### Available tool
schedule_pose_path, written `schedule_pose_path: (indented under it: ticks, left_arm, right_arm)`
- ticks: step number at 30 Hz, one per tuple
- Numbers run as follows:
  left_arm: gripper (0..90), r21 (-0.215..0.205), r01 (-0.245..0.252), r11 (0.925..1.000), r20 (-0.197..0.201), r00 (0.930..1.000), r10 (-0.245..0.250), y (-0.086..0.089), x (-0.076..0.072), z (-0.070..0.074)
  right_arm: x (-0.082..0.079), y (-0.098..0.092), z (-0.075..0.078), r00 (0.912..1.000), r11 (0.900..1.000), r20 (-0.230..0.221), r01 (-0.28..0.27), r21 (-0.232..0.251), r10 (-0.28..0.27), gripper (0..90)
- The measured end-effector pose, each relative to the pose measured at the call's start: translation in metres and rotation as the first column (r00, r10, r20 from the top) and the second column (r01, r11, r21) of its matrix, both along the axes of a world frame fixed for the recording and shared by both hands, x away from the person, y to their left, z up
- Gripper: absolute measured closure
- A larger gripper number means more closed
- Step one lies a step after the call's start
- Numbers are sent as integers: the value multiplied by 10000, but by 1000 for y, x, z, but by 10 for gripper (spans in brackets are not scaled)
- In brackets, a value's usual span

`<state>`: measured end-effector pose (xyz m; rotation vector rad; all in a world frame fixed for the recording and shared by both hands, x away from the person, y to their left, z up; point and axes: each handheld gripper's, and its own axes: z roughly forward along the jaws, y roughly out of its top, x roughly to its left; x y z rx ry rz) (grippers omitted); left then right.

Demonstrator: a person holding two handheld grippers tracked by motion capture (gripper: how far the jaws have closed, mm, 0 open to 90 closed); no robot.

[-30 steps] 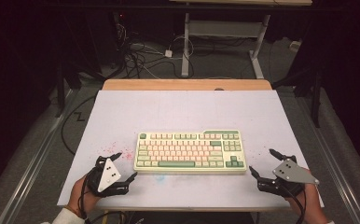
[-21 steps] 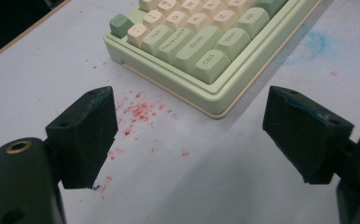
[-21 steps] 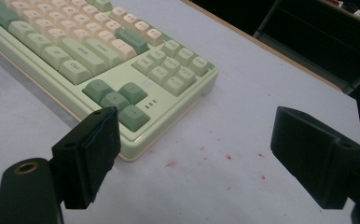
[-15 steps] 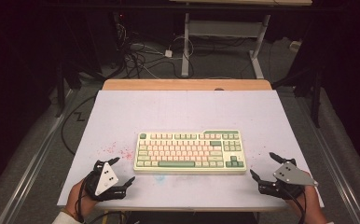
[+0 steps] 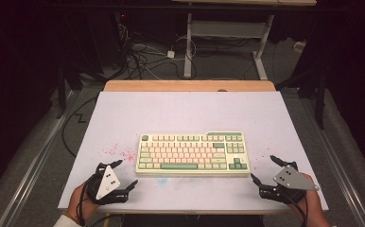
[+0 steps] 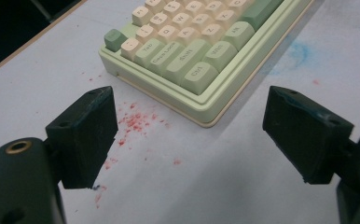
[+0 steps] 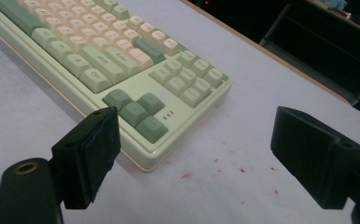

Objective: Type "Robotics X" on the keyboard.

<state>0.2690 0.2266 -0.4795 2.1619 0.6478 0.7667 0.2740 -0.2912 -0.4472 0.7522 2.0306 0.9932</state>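
Keyboard (image 5: pixel 193 154) lay untouched between my left gripper (image 5: pixel 123 176) and right gripper (image 5: pixel 264 169) (jaws apart); handling not begun.

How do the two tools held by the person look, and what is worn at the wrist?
Both the left tool and the right tool are black with two blocky black jaws. Each carries a grey three-cornered plate on top, marked with small dark dots. A dark cable trails from each tool. A white cuff shows at the left wrist.
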Motion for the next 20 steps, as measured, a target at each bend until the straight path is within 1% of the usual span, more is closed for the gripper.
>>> schedule_pose_path:
  ticks: [5, 10, 15, 20]
  left_arm:
    - [170, 11, 14, 10000, 51, 10000, -14, -2, 0, 0]
    - [170, 46, -46, 10000, 24, 10000, 46, -3, 3, 0]
    - [170, 76, 13, 10000, -38, 10000, -12, -5, 5, -1]
    - [170, 72, -30, 10000, -23, 10000, 30, -6, 8, 0]
  right_arm:
    - [-1, 0, 1, 10000, 10000, 75, -22, -13, 22, 166]
    - [-1, 0, 0, 9999, 9999, -13, -109, -29, 109, 166]
    - [-1, -1, -2, 9999, 9998, -13, -109, -139, 109, 164]
    - [-1, -3, -2, 10000, 10000, -12, -45, -28, 45, 164]
